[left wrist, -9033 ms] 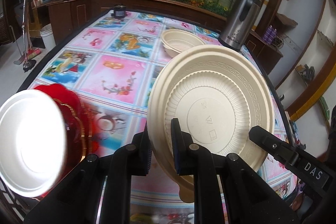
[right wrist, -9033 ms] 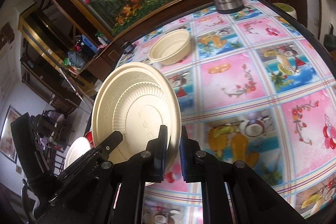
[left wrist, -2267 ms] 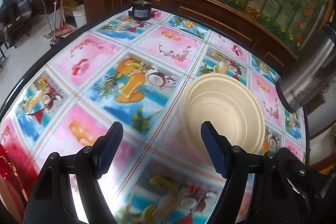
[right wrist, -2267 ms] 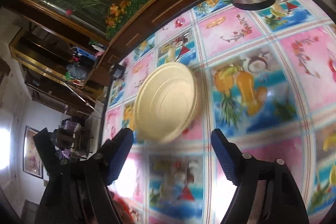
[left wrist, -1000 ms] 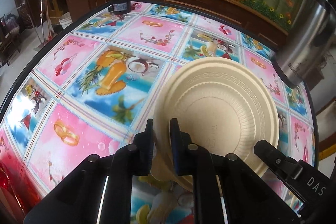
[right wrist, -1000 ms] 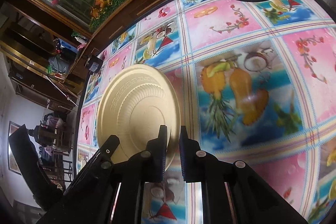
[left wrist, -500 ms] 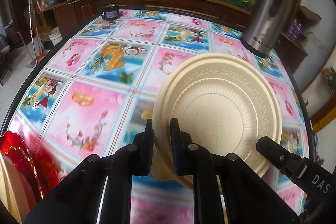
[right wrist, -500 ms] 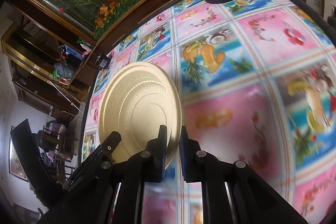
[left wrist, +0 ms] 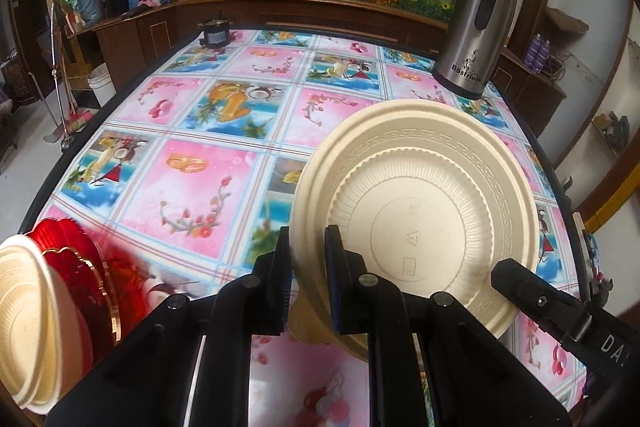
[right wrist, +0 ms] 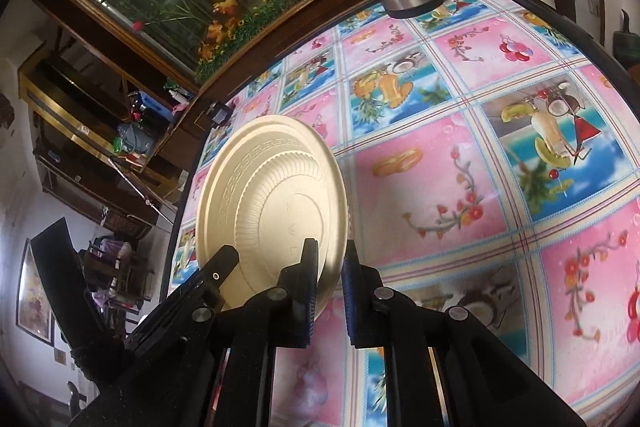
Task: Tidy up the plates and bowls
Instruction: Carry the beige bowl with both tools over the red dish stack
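A cream bowl (left wrist: 420, 211) with a ribbed wall and patterned rim hangs tilted on edge above the table, its underside facing the left wrist camera. My left gripper (left wrist: 307, 267) is shut on its rim at one side. My right gripper (right wrist: 330, 275) is shut on the rim of the same cream bowl (right wrist: 272, 203) at the other side, and its finger shows at the lower right of the left wrist view. At the bottom left of that view stand red plates (left wrist: 86, 267) with gold edging and a cream bowl stack (left wrist: 24, 323) on edge.
The table (left wrist: 192, 187) wears a glossy cloth of pink and blue fruit pictures. A steel thermos jug (left wrist: 476, 31) stands at its far right corner and a small black pot (left wrist: 216, 31) at the far edge. Wooden cabinets and a planter of flowers lie behind.
Both grippers have carried the cream bowl back across the table and a little up. The thermos jug has drawn further off, and the red plates with the cream stack have come into the left wrist view.
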The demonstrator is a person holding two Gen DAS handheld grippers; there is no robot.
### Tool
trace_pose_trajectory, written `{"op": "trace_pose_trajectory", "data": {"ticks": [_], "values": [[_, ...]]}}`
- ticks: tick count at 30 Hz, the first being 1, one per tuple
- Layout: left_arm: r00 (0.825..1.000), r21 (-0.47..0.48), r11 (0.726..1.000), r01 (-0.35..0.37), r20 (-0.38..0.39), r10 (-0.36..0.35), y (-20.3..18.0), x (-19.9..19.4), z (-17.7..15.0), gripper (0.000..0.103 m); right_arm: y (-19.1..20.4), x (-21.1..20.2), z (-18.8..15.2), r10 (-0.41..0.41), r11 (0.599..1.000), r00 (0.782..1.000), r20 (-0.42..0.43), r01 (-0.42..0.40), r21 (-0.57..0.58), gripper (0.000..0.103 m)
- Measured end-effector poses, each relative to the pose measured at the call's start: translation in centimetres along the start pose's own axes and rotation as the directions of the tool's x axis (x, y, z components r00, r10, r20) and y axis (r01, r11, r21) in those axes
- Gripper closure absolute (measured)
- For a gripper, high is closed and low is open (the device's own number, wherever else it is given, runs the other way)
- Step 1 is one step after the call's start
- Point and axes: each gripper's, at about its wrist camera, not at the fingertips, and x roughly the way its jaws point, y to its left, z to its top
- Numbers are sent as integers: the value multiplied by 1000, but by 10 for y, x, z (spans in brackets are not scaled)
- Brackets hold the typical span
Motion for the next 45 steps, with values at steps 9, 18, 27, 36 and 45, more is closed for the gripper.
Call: {"op": "trace_pose_trajectory", "data": {"ticks": [9, 18, 27, 36, 45], "values": [[999, -42, 999, -8, 49, 10, 35, -33, -4, 90, 37, -17, -18, 39, 997, 999, 26, -37, -67, 92], [995, -93, 995, -39, 87, 47, 76, -61, -8, 89, 79, -20, -33, 104, 984, 994, 16, -101, -144, 92], [989, -161, 984, -80, 107, 98, 122, -82, -18, 89, 122, -11, -53, 157, 962, 987, -30, -160, -222, 92], [983, -228, 967, -116, 114, 145, 163, -97, -26, 89, 161, 1, -74, 200, 934, 976, -82, -215, -285, 92], [980, -269, 955, -128, 113, 163, 189, -109, -36, 89, 192, 4, -93, 225, 907, 967, -118, -252, -338, 92]]}}
